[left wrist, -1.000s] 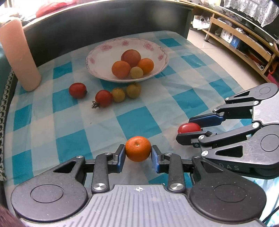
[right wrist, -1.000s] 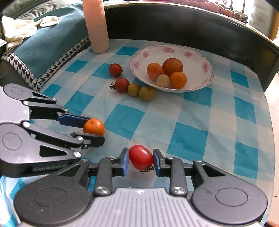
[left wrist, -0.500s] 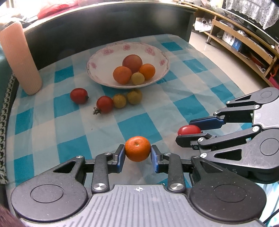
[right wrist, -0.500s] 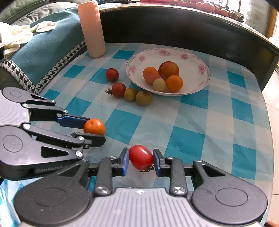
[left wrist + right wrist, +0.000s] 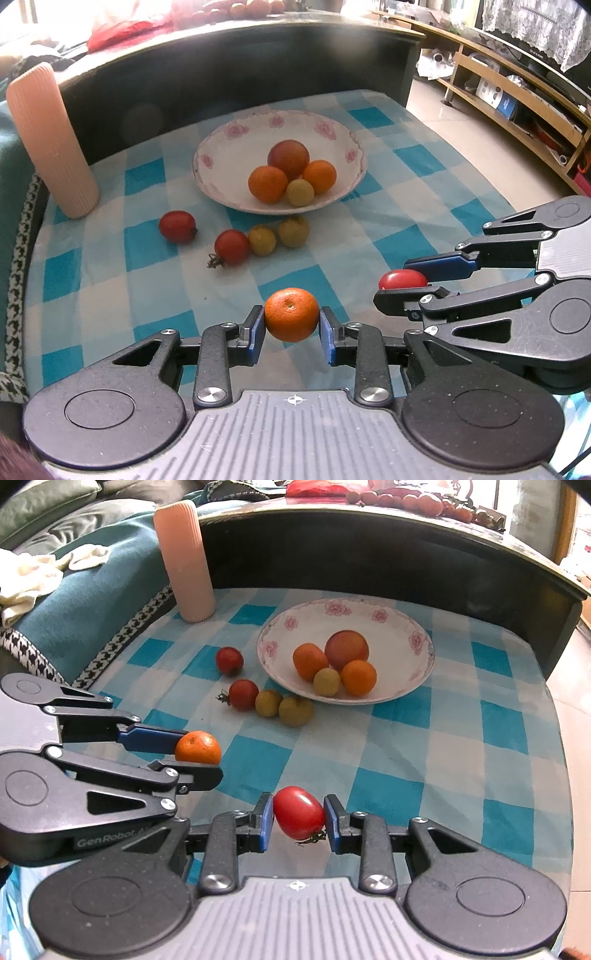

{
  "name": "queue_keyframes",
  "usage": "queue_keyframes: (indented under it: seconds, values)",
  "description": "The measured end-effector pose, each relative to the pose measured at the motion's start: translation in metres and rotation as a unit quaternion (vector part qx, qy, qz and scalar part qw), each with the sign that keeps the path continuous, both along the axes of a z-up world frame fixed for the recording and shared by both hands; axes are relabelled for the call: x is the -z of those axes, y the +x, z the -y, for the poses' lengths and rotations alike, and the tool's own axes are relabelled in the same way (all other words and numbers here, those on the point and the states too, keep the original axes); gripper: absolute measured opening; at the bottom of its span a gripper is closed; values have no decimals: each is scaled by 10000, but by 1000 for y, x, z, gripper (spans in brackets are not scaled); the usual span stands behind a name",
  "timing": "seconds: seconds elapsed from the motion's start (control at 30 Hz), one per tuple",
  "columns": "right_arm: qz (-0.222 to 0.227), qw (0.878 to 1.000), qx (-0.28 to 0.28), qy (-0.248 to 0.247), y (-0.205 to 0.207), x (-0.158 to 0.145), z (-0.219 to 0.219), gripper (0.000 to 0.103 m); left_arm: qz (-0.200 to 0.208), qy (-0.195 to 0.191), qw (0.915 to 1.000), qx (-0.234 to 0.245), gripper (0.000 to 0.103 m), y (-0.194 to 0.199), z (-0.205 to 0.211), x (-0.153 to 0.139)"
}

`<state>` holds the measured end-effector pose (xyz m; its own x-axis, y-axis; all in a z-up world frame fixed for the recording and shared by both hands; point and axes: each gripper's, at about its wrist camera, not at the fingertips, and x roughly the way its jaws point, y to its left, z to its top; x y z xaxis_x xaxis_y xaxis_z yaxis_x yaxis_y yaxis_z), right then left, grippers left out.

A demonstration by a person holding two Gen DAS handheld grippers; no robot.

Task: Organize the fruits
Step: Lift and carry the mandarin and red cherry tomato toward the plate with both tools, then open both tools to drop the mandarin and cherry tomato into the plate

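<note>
My left gripper [image 5: 291, 328] is shut on a small orange [image 5: 291, 314], held above the checked cloth; the same orange [image 5: 198, 747] shows at the left of the right wrist view. Between the pads of my right gripper [image 5: 299, 821] sits a red tomato [image 5: 298, 812], gripped tight; that tomato [image 5: 402, 280] appears at the right in the left wrist view. Farther ahead stands a white flowered bowl [image 5: 332, 134] holding several fruits. In front of it on the cloth lie two red tomatoes [image 5: 177, 226] [image 5: 232, 246] and two yellow-green fruits [image 5: 262, 240] [image 5: 293, 230].
A tall ribbed pink cylinder [image 5: 48, 140] stands at the back left of the cloth. A dark curved wall [image 5: 258, 62] runs behind the bowl. A teal cushion [image 5: 81, 598] lies to the left. Floor and wooden shelves [image 5: 517, 96] are beyond the right edge.
Both grippers have risen and pulled back a little with their fruits still held; the bowl and loose fruits sit lower and smaller in view. Nothing on the cloth has moved.
</note>
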<state>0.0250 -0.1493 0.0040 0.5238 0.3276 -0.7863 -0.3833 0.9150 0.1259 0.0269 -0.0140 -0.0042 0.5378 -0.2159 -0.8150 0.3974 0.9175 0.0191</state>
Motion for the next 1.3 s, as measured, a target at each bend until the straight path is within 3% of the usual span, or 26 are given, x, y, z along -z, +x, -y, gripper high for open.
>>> queue_keyframes:
  seconds: [0.53,1.3]
  values:
    - [245,9990,342,162,26,-17,10,46,239,-97,9995,-160,37,27,7,-20]
    - [537,9961,696,17,117,-12,17,46,296,-123,9984,-457,37,119,19,-16]
